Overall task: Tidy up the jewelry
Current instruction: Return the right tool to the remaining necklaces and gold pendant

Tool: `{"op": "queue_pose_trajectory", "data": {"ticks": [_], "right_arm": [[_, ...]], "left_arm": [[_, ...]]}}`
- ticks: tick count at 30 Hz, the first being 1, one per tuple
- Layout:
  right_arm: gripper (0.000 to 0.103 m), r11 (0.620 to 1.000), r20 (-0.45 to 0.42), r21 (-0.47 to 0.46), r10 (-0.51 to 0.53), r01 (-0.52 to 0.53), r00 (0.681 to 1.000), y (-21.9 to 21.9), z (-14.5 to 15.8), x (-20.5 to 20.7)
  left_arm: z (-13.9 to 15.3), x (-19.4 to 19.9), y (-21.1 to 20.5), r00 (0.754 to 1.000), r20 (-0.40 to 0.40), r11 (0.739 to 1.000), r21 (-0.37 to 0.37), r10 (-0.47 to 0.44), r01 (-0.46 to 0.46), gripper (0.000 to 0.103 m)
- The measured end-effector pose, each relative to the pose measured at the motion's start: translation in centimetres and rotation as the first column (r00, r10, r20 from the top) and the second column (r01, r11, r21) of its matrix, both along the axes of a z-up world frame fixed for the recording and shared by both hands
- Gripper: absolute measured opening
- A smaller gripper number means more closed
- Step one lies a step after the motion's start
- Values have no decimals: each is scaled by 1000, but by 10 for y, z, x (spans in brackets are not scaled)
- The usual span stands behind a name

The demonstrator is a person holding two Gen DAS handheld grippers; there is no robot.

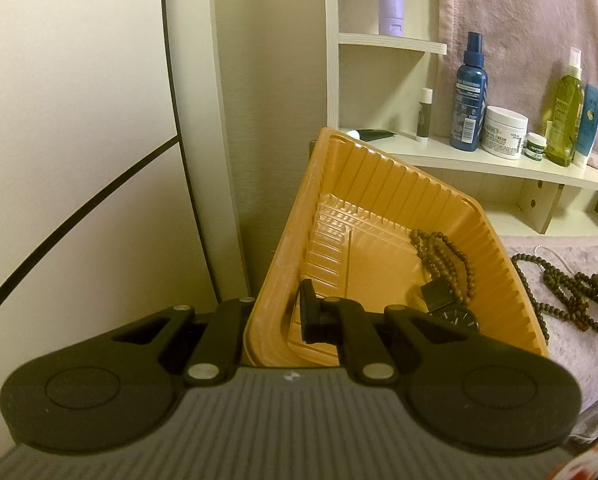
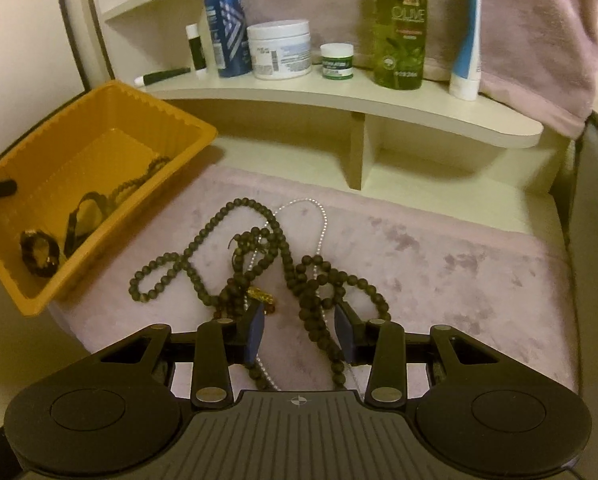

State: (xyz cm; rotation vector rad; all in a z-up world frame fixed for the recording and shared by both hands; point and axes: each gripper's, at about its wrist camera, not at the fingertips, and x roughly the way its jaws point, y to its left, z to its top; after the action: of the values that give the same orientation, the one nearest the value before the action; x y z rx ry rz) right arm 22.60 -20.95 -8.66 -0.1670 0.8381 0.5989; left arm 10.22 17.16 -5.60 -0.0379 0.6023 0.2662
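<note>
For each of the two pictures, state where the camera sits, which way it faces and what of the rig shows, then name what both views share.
Left wrist: sits on the left gripper, faces forward and down into the tilted orange tray, whose wall its shut fingers pinch; wall and shelf behind.
Right wrist: sits on the right gripper, faces down at the tangled bead necklaces on the pink cloth; fingers open astride a strand.
Shared: tray, beads, cloth, blue bottle, white cream jar.

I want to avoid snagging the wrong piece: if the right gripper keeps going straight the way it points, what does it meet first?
Most likely the dark bead strand lying between the right gripper's open fingers, tangled with the pearl chain on the pink cloth; depth is unclear.
</note>
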Motion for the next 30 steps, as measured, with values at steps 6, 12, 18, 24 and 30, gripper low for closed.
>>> {"op": "queue_pose_trajectory", "data": {"ticks": [6,12,18,24,30], "right_arm": [[40,998,22,-19,55,-54,998,11,-7,3],[32,996,24,-21,85,-85,996,18,-12,4],[31,993,26,-40,112,-111,993,26,-17,9],[31,985,30,-73,156,-154,987,39,-23,11],[31,983,31,-74,171,-168,985,50,-27,15]], "left_arm": [[0,0,0,1000,-1,1000,1,0,0,9],[-1,0,0,1000,0,1000,0,0,0,9],[0,0,0,1000,0,1000,0,0,0,9],[-1,0,1,1000,-2,1000,1,-1,1,9],[-1,0,0,1000,-2,1000,0,0,0,9]]}}
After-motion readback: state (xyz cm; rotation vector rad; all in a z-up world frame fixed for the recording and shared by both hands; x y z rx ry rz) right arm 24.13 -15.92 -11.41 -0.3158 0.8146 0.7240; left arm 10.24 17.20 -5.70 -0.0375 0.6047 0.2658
